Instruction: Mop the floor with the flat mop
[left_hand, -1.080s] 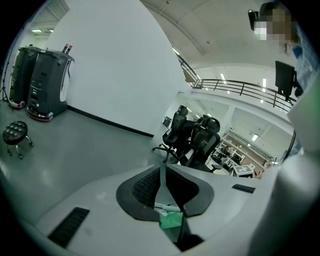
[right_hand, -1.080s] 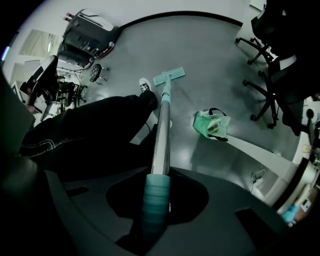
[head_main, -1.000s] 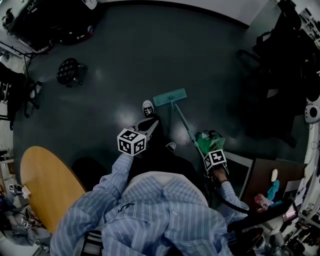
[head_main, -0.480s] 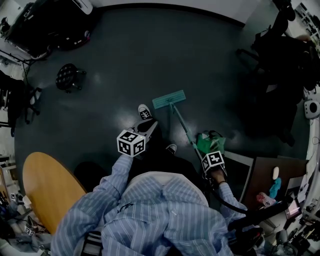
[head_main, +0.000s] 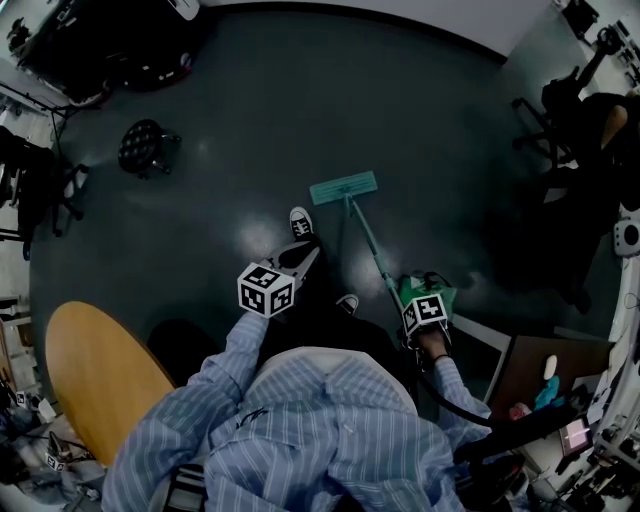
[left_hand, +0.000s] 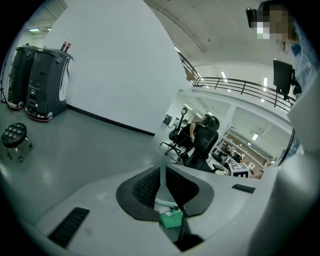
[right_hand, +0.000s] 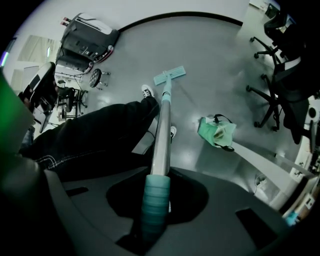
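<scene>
**A:** Head view first. Which step is this?

**B:** Mopping under way, I'd judge. The flat mop (head_main: 343, 188) lies teal and rectangular on the floor (head_main: 250, 110), just ahead of the person's shoe (head_main: 299, 220). Its slim pole (head_main: 368, 245) slants back to the right gripper (head_main: 408, 298). The left gripper (head_main: 300, 258) hangs apart from the pole, over dark trousers (head_main: 320, 310).

**A:** And the floor itself?

**B:** Dark, smooth and glossy, with lamp glare on it. A round wooden tabletop (head_main: 95, 370) sits well apart on the left.

**A:** Left gripper view?

**B:** Its black, textured fingers (left_hand: 145, 187) are drawn together on nothing, with only a slit between them.

**A:** Right gripper view?

**B:** Those fingers are clenched round the teal ribbed grip (right_hand: 154, 197) at the pole's upper end. Beyond the grip the pole is bare pale metal, round and slick-looking, running down to the pad (right_hand: 169, 76). A crumpled green bag (right_hand: 217, 131) lies on the floor to its right.

**A:** What does the next move call for?

**B:** Probably a push or a draw across fresh floor, with the pad kept flat. A single hold at the pole's end gives little leverage, so the free gripper on the pole might steady it. The sweep should also steer clear of the shoe and the bag.
</scene>
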